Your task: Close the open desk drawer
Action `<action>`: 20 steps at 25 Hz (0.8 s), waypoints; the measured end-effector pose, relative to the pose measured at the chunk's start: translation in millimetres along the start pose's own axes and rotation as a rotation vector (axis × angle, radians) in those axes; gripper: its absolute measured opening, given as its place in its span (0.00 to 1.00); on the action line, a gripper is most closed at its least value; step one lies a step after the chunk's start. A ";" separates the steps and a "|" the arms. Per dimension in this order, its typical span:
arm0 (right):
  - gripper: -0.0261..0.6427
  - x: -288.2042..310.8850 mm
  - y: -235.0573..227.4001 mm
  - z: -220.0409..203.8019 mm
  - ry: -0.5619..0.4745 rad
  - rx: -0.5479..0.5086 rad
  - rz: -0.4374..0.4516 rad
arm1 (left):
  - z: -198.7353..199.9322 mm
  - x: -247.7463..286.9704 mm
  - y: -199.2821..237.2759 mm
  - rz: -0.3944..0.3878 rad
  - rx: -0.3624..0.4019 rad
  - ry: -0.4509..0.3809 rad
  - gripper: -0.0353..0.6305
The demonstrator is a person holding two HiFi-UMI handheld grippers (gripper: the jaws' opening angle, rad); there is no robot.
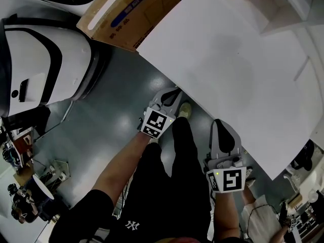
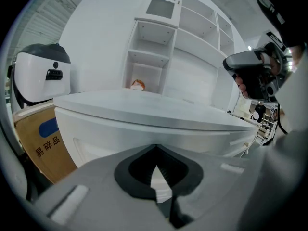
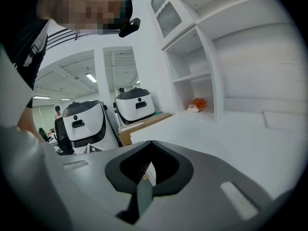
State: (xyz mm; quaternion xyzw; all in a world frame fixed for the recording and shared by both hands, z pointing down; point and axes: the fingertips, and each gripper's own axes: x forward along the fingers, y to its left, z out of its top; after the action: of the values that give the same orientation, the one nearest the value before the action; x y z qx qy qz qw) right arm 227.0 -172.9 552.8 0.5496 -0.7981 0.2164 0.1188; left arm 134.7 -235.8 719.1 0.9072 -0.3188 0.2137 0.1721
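**Both hand-held grippers at the white table.** My left hand-held gripper (image 2: 155, 148) has its jaws closed with nothing between them. It points at the drawer (image 2: 103, 136), whose front lies straight ahead of it, just under the overhanging edge of the table (image 2: 144, 110). I cannot tell whether the drawer stands out from its frame. Only that overhanging edge lies above the line from jaws to drawer front.

To this gripper's left, a cardboard box (image 2: 45, 146) stands beside the table's end, and a white machine (image 2: 41, 78) rises behind it. Ahead and above, beyond the table top, is a white shelf unit (image 2: 149, 61) with an orange object (image 2: 138, 84) in its lowest compartment.

To its right and higher, my right hand-held gripper (image 3: 151, 146) is above the table top. Its jaws are likewise closed and empty, and it is aimed across the table top toward the box. My legs in black trousers (image 1: 172, 176) show between the two grippers, above the grey floor (image 1: 101, 135).
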 end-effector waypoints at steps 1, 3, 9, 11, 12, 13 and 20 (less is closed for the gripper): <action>0.07 0.4 -1.3 0.2 0.000 0.001 0.001 | 0.3 0.8 -0.2 0.000 0.001 0.000 0.05; 0.07 1.4 -4.3 0.6 0.000 0.003 0.004 | 1.2 2.4 -0.3 0.002 0.001 -0.004 0.05; 0.07 5.1 -7.6 0.7 0.005 0.006 0.012 | 2.8 5.1 0.4 0.002 0.003 -0.002 0.05; 0.07 7.2 -8.4 1.4 0.006 0.005 0.015 | 4.7 9.0 1.9 0.000 0.006 0.000 0.05; 0.07 8.4 -8.7 1.7 0.007 0.004 0.017 | 5.5 10.9 2.9 0.000 0.007 0.000 0.05; 0.07 9.4 -9.0 1.9 0.008 0.003 0.020 | 5.9 12.1 3.7 0.001 0.006 0.000 0.05; 0.07 8.5 -8.8 3.9 -0.001 -0.001 0.022 | 6.0 11.7 3.1 -0.002 -0.015 -0.006 0.05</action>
State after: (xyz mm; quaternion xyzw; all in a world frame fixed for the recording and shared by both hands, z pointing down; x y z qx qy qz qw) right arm 232.2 -184.4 554.9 0.5410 -0.8041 0.2171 0.1163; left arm 142.5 -246.7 720.4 0.9068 -0.3200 0.2087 0.1781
